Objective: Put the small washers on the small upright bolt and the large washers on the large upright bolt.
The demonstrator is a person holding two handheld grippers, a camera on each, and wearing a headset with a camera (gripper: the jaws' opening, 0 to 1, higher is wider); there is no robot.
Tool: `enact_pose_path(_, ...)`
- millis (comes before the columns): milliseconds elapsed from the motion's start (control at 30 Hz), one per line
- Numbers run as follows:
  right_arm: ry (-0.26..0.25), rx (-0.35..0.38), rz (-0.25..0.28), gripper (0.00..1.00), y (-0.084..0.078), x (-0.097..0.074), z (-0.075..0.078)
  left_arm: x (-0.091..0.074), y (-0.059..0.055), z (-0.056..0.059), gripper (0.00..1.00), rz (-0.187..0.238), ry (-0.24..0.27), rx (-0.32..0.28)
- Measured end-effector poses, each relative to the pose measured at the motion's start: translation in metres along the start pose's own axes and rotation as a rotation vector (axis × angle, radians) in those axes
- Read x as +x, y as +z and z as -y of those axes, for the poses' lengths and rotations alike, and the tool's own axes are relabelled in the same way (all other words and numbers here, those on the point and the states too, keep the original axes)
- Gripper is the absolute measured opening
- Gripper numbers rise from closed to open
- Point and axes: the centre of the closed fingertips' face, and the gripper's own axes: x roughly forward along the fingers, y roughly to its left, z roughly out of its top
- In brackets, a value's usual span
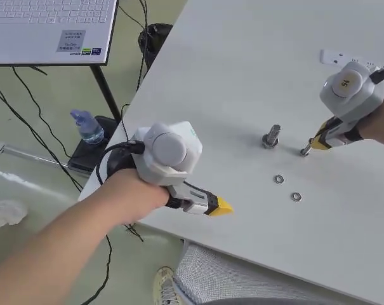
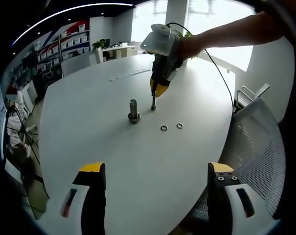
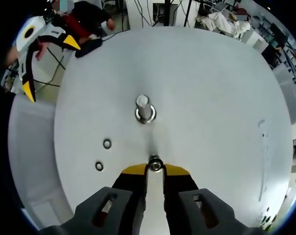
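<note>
My right gripper (image 3: pixel 155 170) has its fingers narrow, with the tips at the top of the small bolt (image 3: pixel 155 163). I cannot tell if they pinch a washer there. My left gripper (image 2: pixel 156 169) is wide and holds nothing. Two washers (image 3: pixel 107 143) lie on the table (image 3: pixel 211 98), not yet on a bolt. The big bolt (image 3: pixel 145 108) has a ring at its foot, maybe a washer.

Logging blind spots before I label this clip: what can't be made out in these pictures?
1. Right gripper view: whether the right tongs grip a washer or just flank the small bolt; their yellow tips crowd it.
2. Every view: whether washers already sit at the base of the large bolt; too small to count.
3. Head view: whether the loose washers are small or large; too small to judge.
</note>
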Motion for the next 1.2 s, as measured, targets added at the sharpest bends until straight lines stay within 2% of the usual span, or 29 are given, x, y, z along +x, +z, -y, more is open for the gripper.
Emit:
enact_pose_path(633,-0.010,-0.038,-0.025,0.12,-0.006,0.019,0.001,0.004,-0.001,-0.005,0.85,-0.012,-0.008,-0.011)
enact_pose_path(1200,-0.004,-0.034,-0.037,0.12,-0.007,0.029,0.002,0.006,-0.004,-0.010,0.86,-0.013,-0.007,-0.016)
